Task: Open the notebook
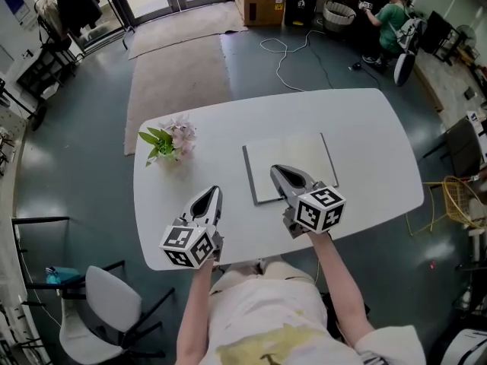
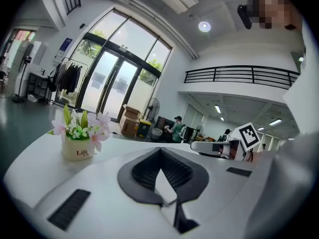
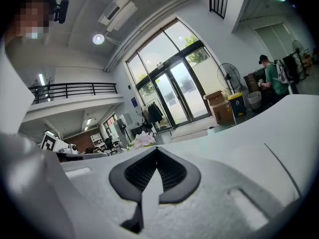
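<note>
The notebook (image 1: 289,166) lies flat on the white table (image 1: 365,143), near its middle, pale with a dark left edge. My right gripper (image 1: 275,170) hovers over the notebook's near left part, its jaws shut with nothing between them; in the right gripper view its tips (image 3: 157,151) meet above the tabletop. My left gripper (image 1: 215,192) hangs over bare table to the left of the notebook, also shut and empty (image 2: 160,151). Both point nearly level, away from me. The right gripper's marker cube (image 2: 247,135) shows in the left gripper view.
A small pot of pink flowers (image 1: 171,139) stands at the table's left. A white chair (image 1: 110,299) is at the near left on the floor. Further off lie a rug (image 1: 179,74), a floor cable (image 1: 293,52), cardboard boxes (image 1: 259,2) and a person (image 1: 389,21).
</note>
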Demonstrator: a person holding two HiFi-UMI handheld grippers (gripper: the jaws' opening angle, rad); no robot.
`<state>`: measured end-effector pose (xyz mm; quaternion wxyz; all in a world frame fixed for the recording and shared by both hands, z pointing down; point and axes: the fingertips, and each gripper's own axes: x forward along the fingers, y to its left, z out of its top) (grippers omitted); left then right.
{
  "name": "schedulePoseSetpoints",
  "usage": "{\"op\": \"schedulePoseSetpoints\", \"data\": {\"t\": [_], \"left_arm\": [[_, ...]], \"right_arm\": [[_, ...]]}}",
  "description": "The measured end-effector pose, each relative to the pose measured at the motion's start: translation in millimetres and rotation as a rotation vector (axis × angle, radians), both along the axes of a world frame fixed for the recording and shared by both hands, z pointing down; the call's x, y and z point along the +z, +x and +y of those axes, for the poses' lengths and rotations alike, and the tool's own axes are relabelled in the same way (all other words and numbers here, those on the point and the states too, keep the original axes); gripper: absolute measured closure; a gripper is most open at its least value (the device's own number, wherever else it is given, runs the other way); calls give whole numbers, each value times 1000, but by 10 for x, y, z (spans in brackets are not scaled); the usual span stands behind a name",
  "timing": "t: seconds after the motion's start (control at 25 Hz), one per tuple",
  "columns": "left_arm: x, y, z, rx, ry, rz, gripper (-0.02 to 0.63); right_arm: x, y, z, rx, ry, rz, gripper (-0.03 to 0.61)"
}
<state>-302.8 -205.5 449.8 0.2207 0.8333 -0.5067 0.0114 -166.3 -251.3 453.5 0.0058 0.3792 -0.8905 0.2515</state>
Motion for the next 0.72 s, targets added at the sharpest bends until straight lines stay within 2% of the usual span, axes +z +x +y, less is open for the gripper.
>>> {"op": "schedulePoseSetpoints", "data": {"t": [0.28,0.72], "left_arm": [[-260,-83,-17,-23,84,-37,615],[-456,-302,55,-108,153,-52,615]], "right_arm": [[-317,225,-17,64,67,-67,572],[-513,569,6,168,124,-103,572]]}}
